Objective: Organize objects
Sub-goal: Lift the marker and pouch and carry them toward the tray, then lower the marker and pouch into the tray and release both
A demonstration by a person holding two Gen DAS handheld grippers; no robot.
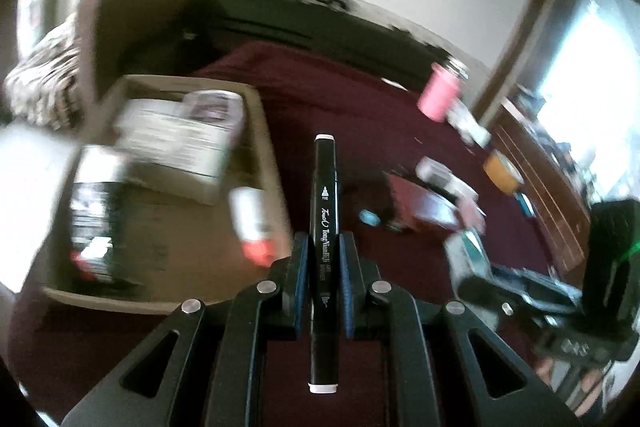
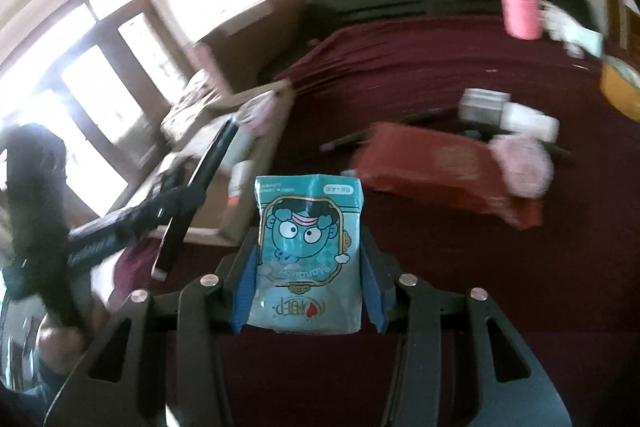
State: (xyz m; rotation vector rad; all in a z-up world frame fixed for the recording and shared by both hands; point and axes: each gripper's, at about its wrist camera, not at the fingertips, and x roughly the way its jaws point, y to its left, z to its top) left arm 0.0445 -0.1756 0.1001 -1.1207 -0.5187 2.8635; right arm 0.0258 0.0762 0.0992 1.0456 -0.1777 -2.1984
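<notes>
The left gripper (image 1: 324,243) clamps a black marker (image 1: 324,195) lengthwise between its pads, while the right gripper (image 2: 308,247) grips an upright teal packet (image 2: 308,251) between its fingers.

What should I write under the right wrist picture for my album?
The right claw holds a teal cartoon packet above the dark red cloth, with a cardboard box ahead.
</notes>
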